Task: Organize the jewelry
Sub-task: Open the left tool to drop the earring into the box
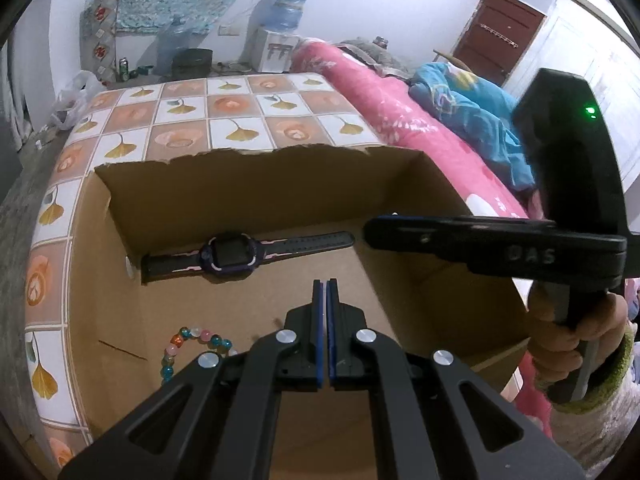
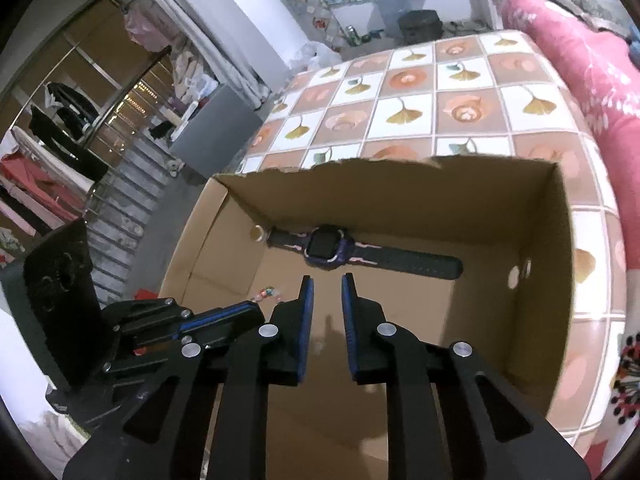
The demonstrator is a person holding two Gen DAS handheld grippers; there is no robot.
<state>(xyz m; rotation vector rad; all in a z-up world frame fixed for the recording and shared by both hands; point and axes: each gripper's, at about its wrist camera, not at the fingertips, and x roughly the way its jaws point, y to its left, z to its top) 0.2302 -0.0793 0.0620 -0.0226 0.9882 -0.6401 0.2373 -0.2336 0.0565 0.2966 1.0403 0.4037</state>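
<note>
A purple smartwatch with a black strap point(image 1: 244, 257) lies flat at the far wall inside an open cardboard box point(image 1: 256, 168); it also shows in the right wrist view point(image 2: 332, 250). A bead bracelet of coloured beads point(image 1: 188, 342) lies on the box floor at the near left, and shows partly in the right wrist view point(image 2: 267, 293). My left gripper point(image 1: 324, 286) is shut and empty, low over the box floor beside the bracelet. My right gripper point(image 2: 327, 282) is open and empty, just short of the watch. It appears from the side in the left wrist view point(image 1: 372, 232).
The box point(image 2: 384, 172) sits on a table with a tiled flower and leaf cloth point(image 1: 240, 112). A bed with pink bedding point(image 1: 384, 96) lies to the right. A water dispenser point(image 1: 280, 40) stands behind.
</note>
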